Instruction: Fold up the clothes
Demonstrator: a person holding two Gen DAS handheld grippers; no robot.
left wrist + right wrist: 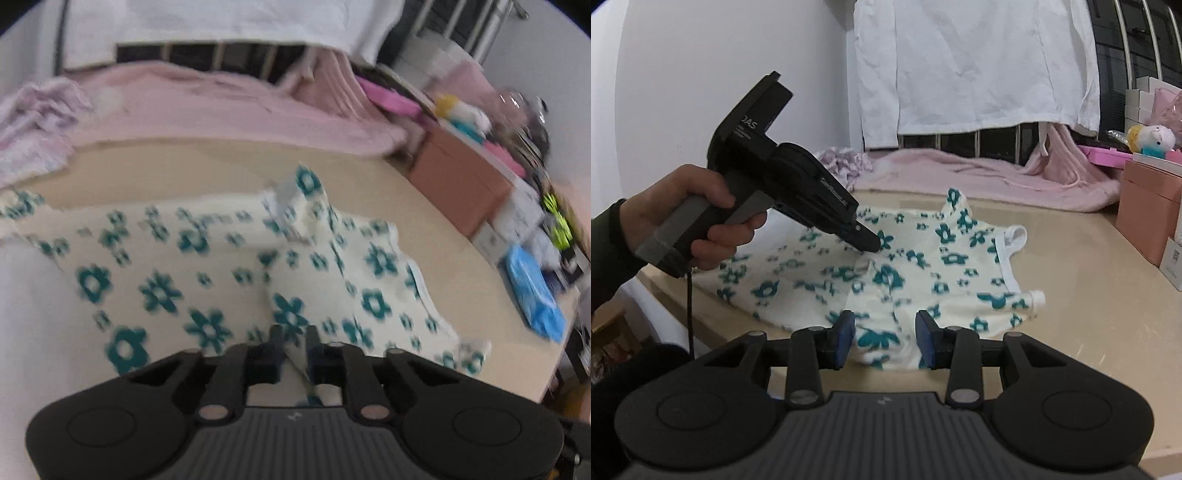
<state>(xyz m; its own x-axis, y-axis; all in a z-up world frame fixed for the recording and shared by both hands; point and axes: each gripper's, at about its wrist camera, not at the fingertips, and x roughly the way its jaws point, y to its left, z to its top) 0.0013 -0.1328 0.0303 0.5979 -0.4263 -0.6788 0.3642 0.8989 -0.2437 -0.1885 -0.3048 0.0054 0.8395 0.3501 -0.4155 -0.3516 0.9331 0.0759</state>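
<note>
Fingers: left gripper (294,341) pinching a raised fold of the floral top (207,273), lower centre. Right gripper (885,338) parted, bottom hem lying loosely between its pads. Top spread flat mid-frame on the beige table (1089,314). Beyond: pink fleece garment (979,173); white shirt (971,62), hanging, upper frame.

Ahead of me a plain white wall (720,55) rises behind the smooth beige tabletop (1089,295), and a large white cloth (967,62) hangs over a dark window with pale metal bars (1137,40). A fluffy pink blanket (960,173) lies along the table's far edge. To my right stand a salmon-pink box (1145,214) and stacked white cartons (1141,99).
</note>
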